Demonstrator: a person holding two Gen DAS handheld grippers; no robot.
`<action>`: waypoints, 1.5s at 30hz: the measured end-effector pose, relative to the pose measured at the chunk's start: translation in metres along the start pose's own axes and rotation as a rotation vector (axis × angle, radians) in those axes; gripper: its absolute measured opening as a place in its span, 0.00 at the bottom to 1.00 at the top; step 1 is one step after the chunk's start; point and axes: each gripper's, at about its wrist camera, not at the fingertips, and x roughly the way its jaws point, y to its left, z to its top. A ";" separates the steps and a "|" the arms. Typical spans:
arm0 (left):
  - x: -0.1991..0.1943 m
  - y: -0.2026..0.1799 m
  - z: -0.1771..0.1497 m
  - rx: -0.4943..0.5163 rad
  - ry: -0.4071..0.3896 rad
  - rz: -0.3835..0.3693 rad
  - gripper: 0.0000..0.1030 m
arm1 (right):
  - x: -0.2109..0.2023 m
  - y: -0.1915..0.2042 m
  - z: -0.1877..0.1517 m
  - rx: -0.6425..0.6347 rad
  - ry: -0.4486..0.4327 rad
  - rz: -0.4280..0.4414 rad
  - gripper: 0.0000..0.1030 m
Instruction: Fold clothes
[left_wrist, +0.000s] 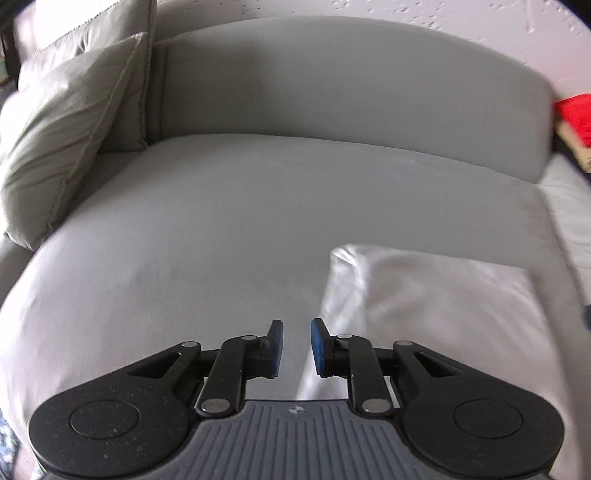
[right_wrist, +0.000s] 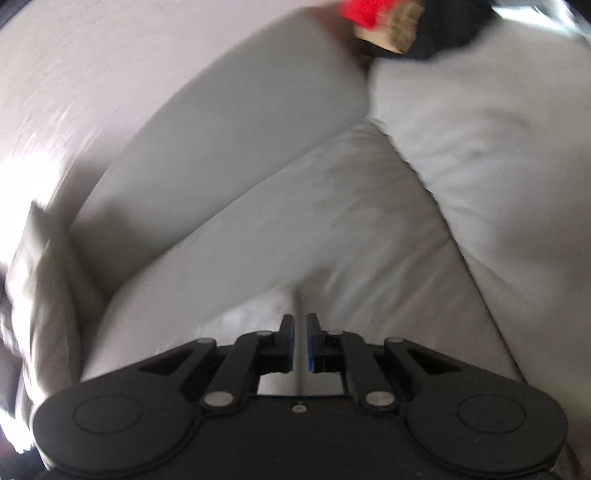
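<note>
A white folded garment (left_wrist: 424, 295) lies on the grey sofa seat (left_wrist: 221, 221), to the right of my left gripper (left_wrist: 297, 347). The left gripper is open and empty, hovering over the seat at the garment's left edge. In the blurred right wrist view, my right gripper (right_wrist: 300, 341) has its jaws nearly closed with a narrow gap. A pale strip of white cloth (right_wrist: 258, 314) shows just under and ahead of the fingers; whether it is pinched is unclear.
Two beige cushions (left_wrist: 66, 129) lean at the sofa's left end. The sofa backrest (left_wrist: 332, 81) runs across the back. Red, tan and dark items (left_wrist: 576, 114) sit past the right end; they also show in the right wrist view (right_wrist: 388, 22). A large pale cushion (right_wrist: 498, 166) is at right.
</note>
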 end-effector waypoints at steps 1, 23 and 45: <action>-0.010 0.005 -0.006 -0.002 0.004 -0.010 0.18 | -0.009 0.003 -0.001 -0.027 0.000 -0.012 0.10; -0.064 -0.006 -0.059 0.093 0.015 -0.095 0.38 | -0.055 0.082 -0.063 -0.345 0.125 -0.101 0.46; -0.072 0.020 -0.101 0.222 0.096 -0.232 0.23 | -0.087 0.053 -0.093 -0.385 0.251 0.040 0.23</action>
